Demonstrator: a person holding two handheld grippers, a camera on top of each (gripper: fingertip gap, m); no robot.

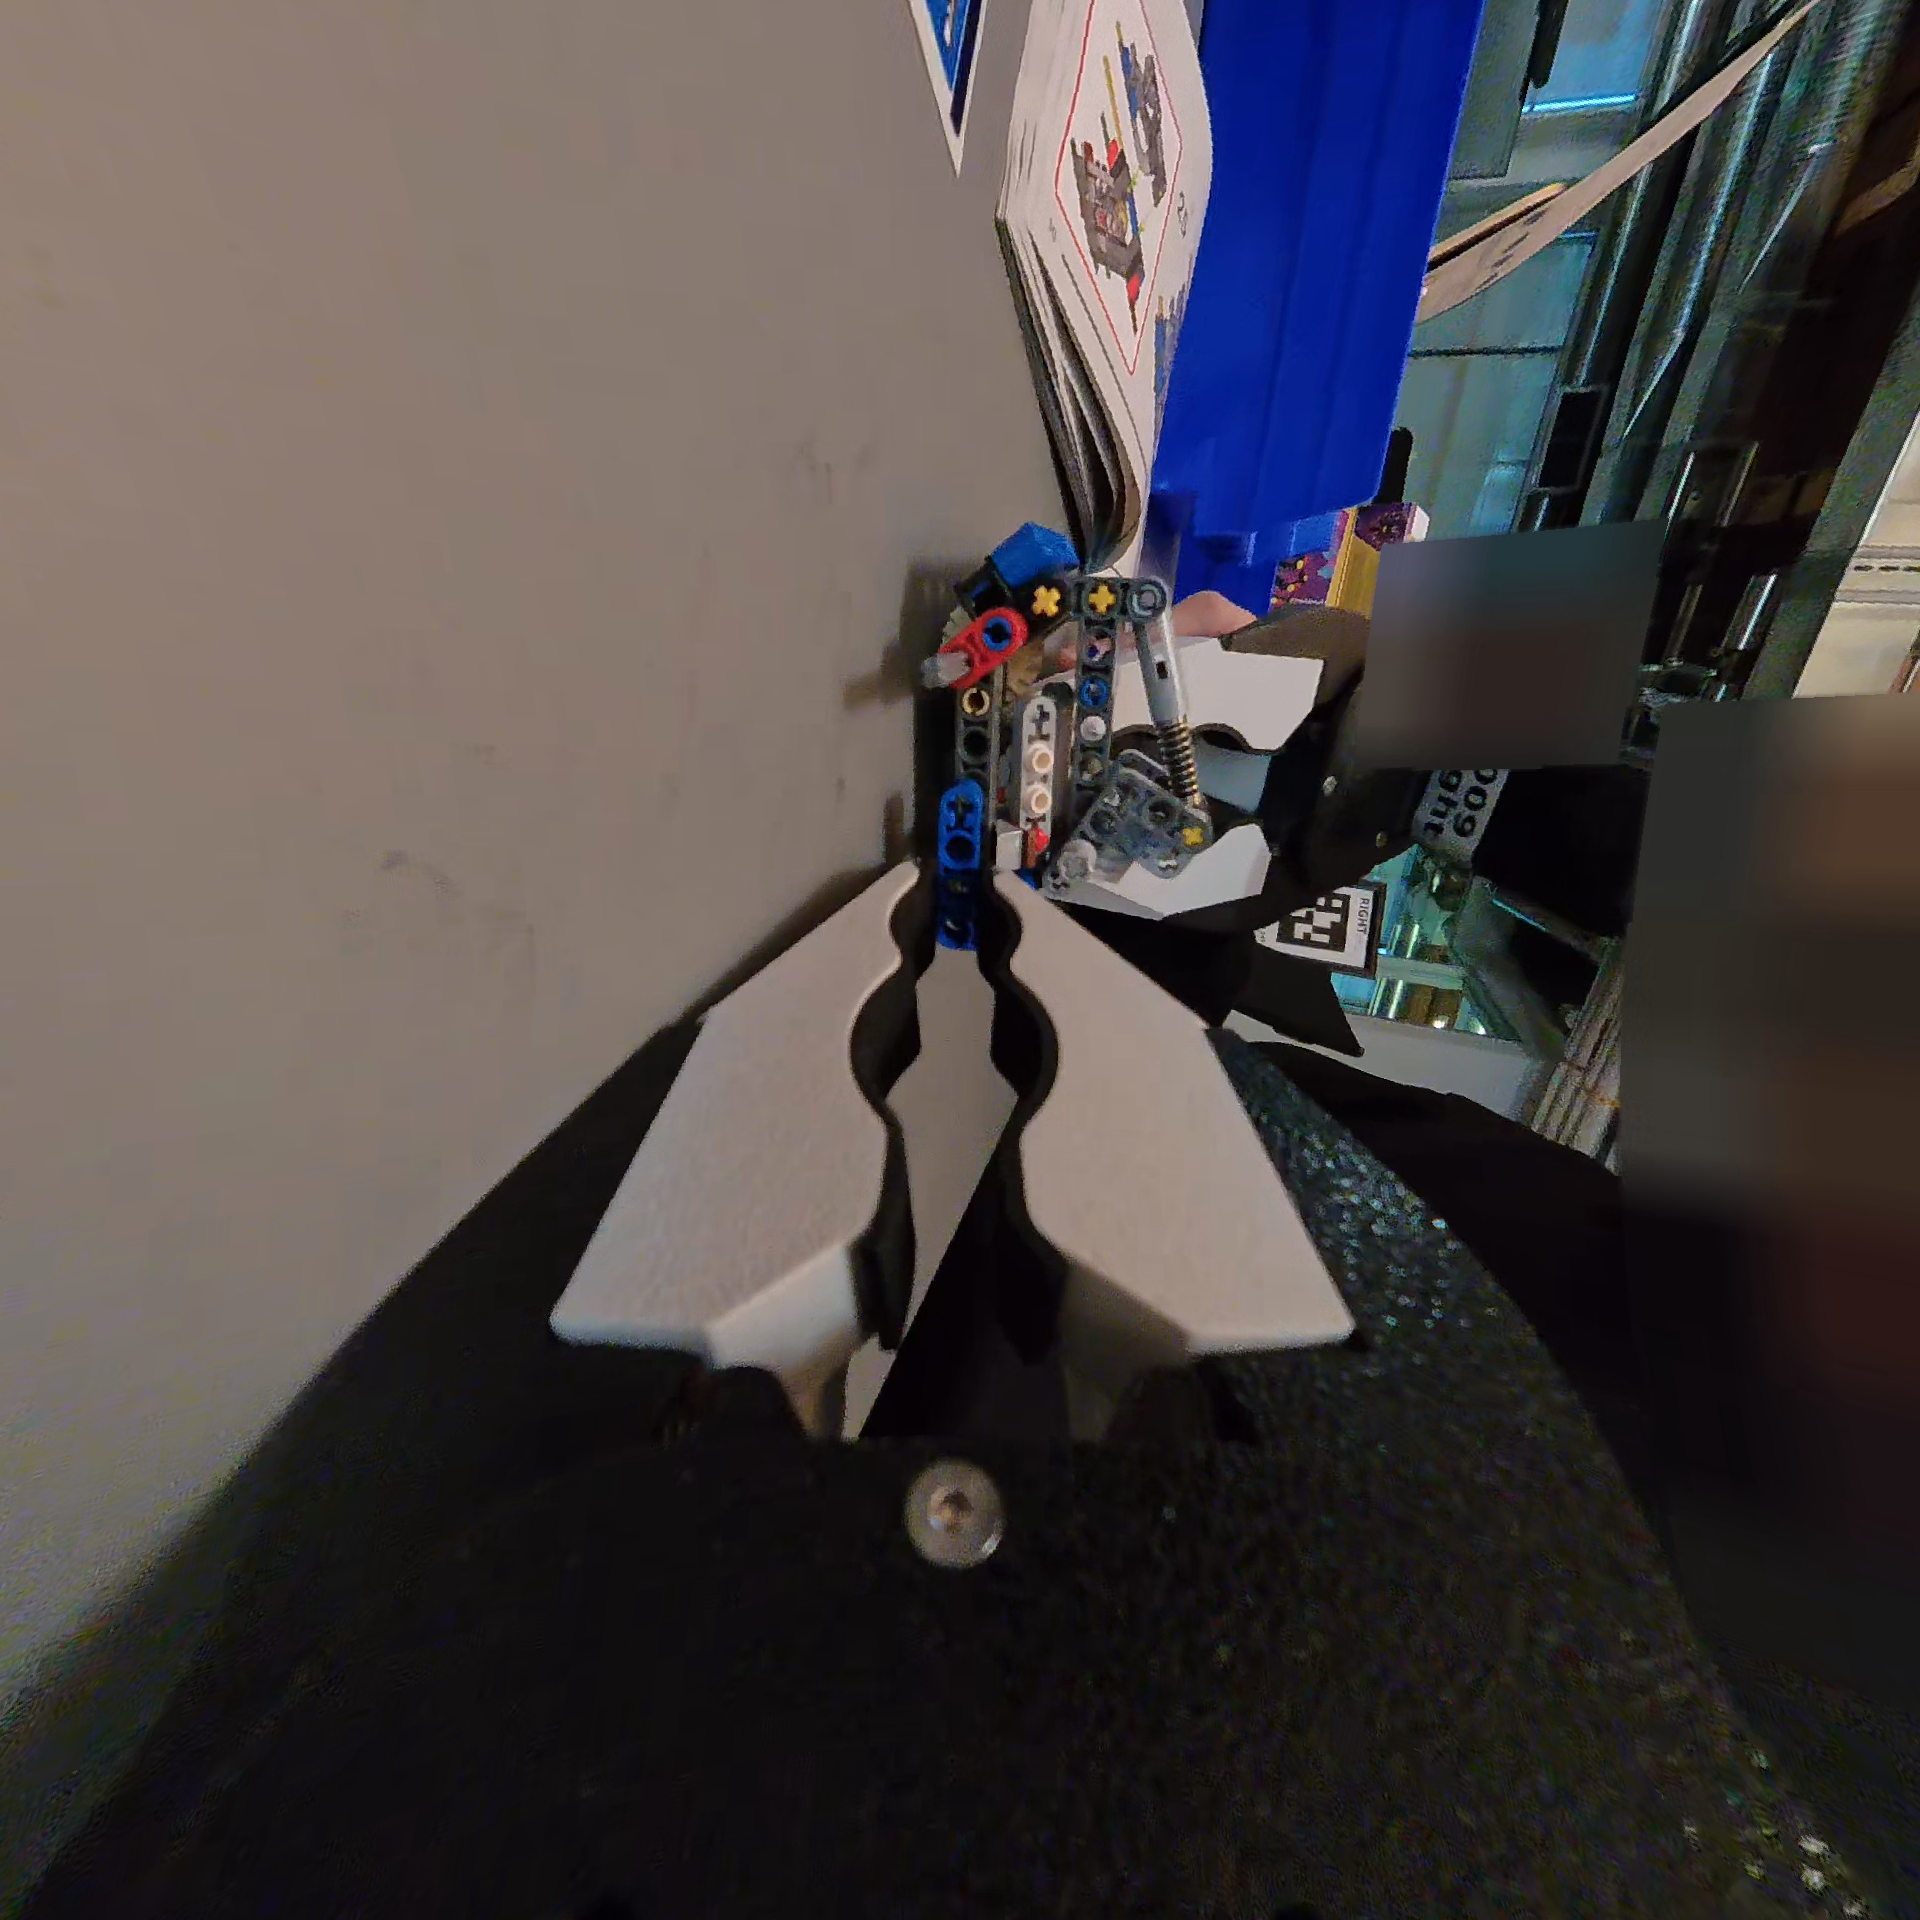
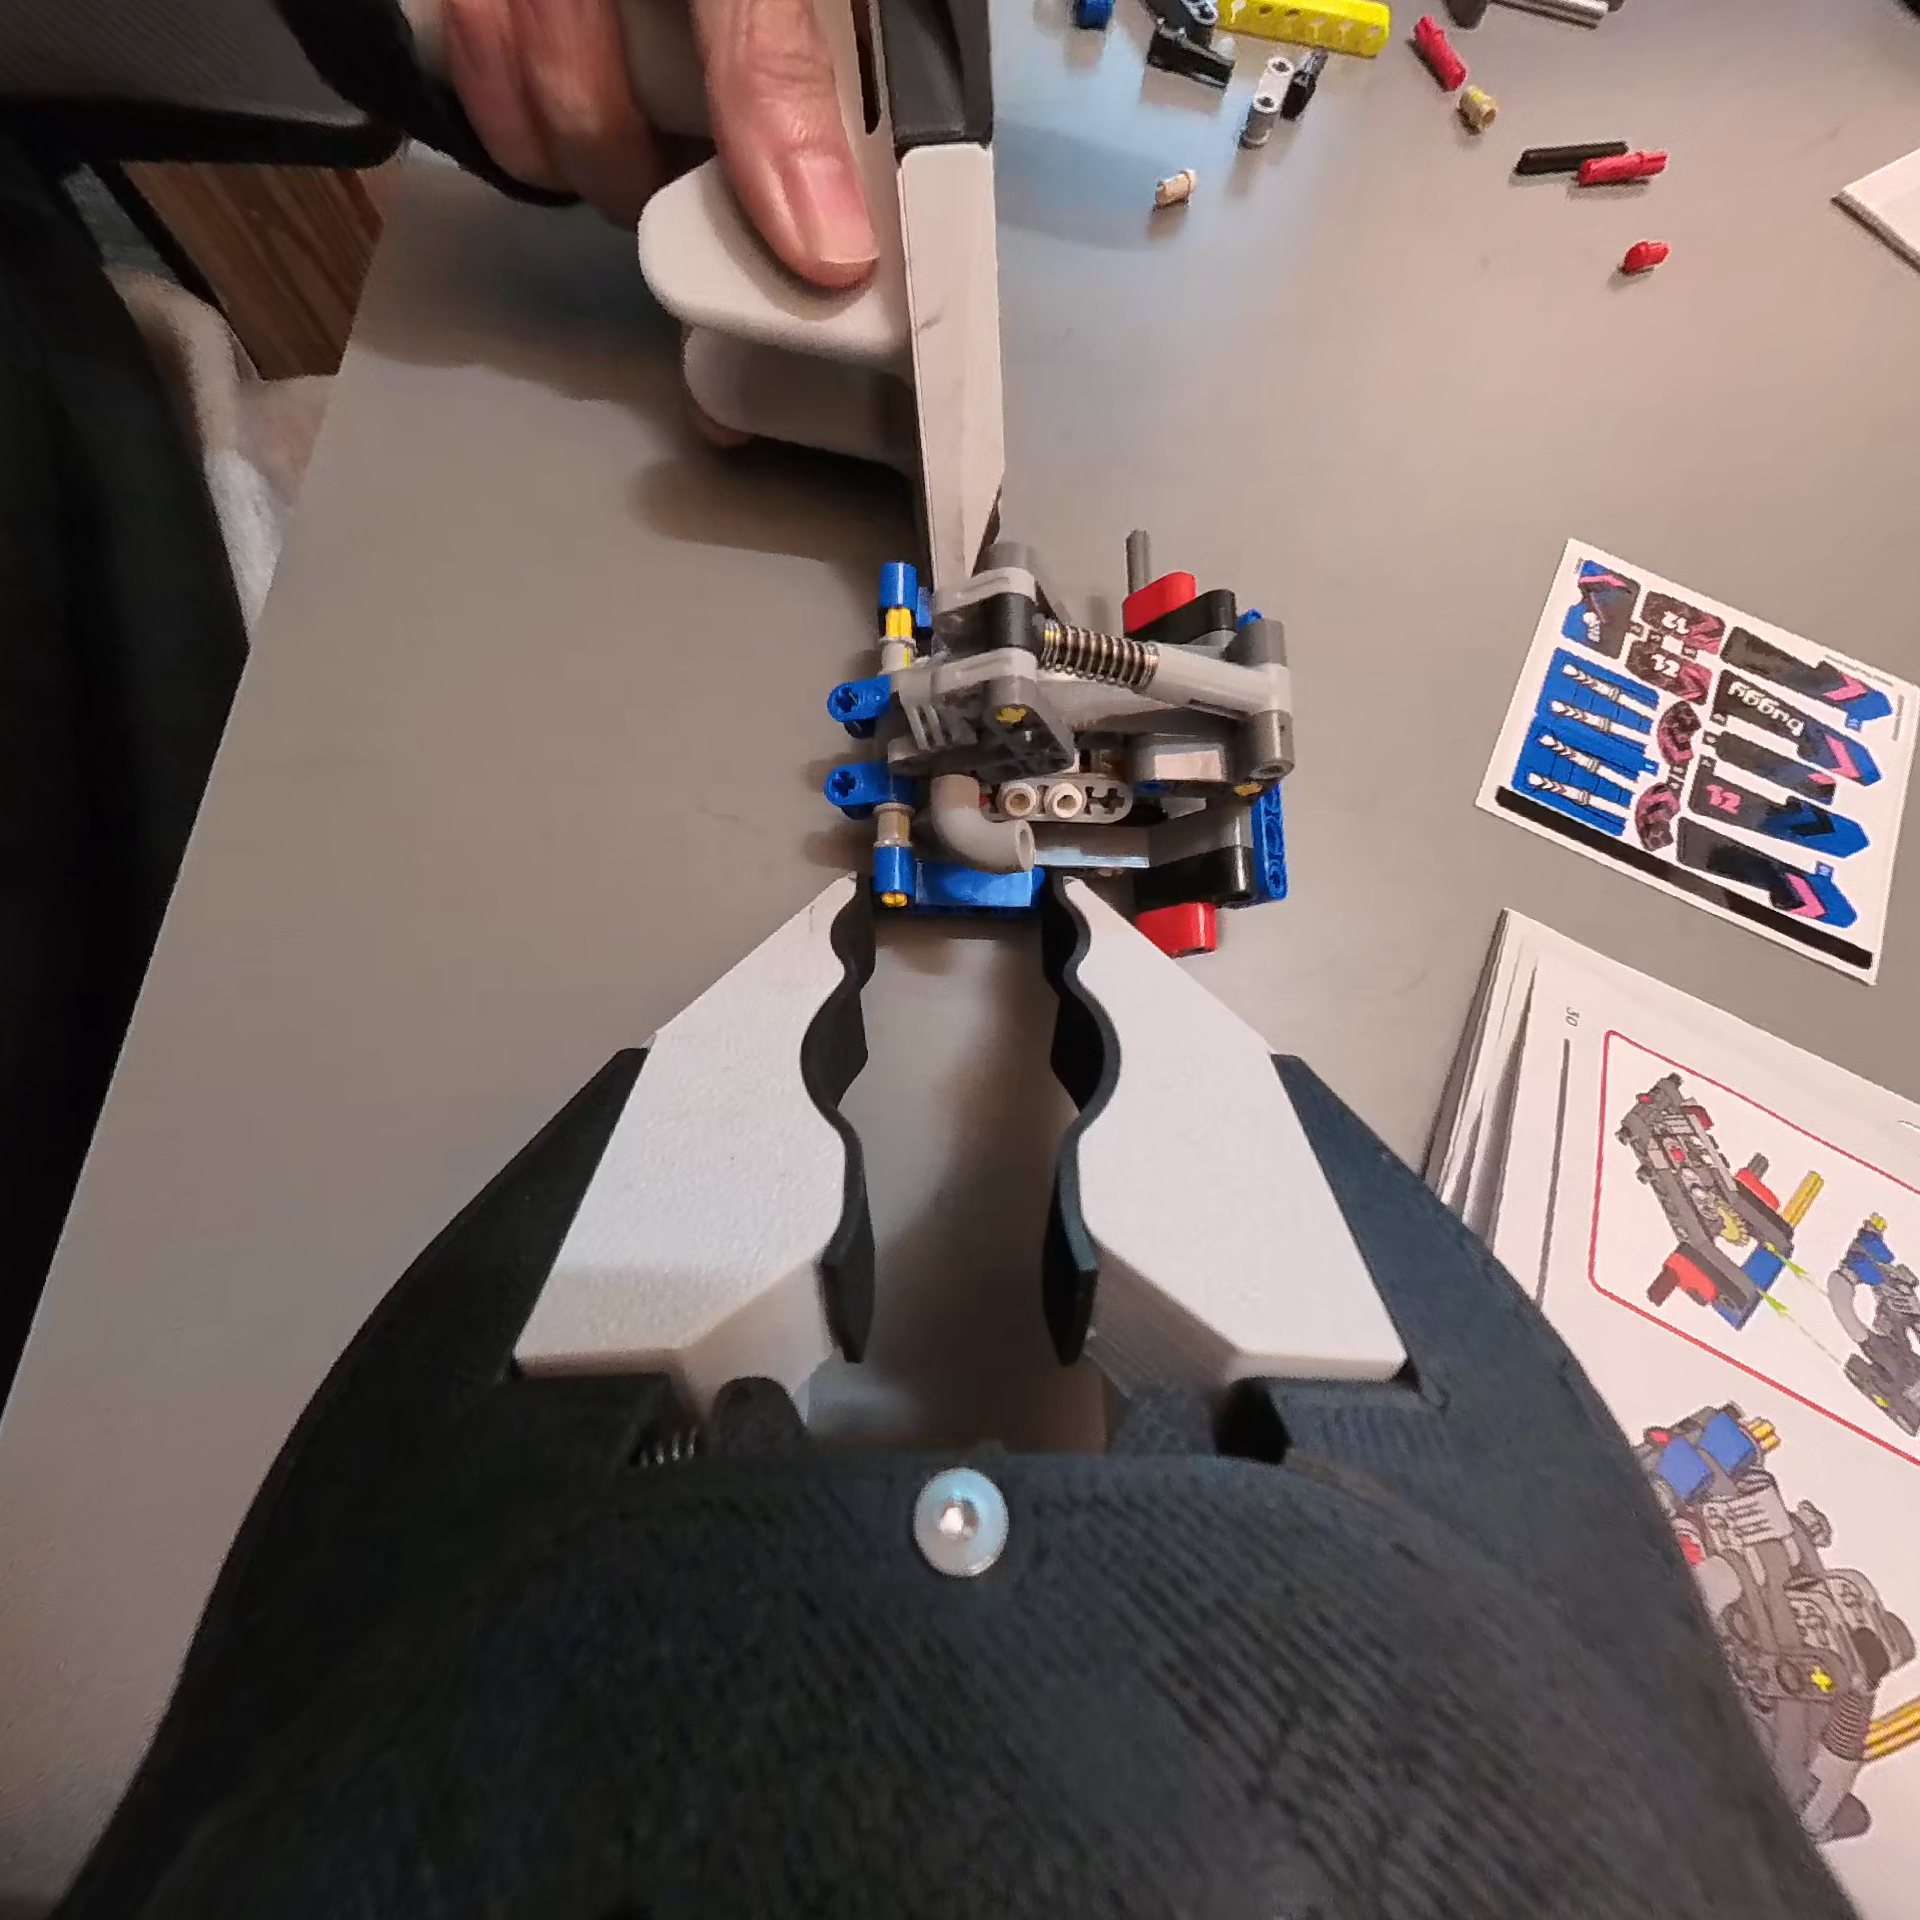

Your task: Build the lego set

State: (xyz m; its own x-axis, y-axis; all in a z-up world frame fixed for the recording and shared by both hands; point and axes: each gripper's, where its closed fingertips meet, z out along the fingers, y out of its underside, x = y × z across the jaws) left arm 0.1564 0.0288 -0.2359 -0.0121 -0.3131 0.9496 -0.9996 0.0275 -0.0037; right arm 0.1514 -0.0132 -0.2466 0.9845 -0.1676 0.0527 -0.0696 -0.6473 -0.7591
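Lego model (image 2: 1060, 738) sits between your two grippers, low over the grey table (image 2: 540, 644) near its left edge. Your left gripper (image 1: 961, 914) has its jaws nearly closed on a blue beam (image 1: 958, 862) at the model's end, both tips pressing it. Your right gripper (image 2: 951, 894) has its jaws open about a brick's width, with the tips on either side of a blue block (image 2: 977, 883) at the model's near edge; whether they press it you cannot tell. In the right wrist view the left gripper's finger (image 2: 956, 343) comes down from above to the model's far side, with a hand (image 2: 686, 114) on its trigger.

To the right, a sticker sheet (image 2: 1694, 758) lies near the model, and the open manual (image 2: 1714, 1299) lies beside your right gripper. Loose parts (image 2: 1455, 94) are scattered at the far side, well apart from the model. Bare table lies between model and parts. To the left the table edge is close.
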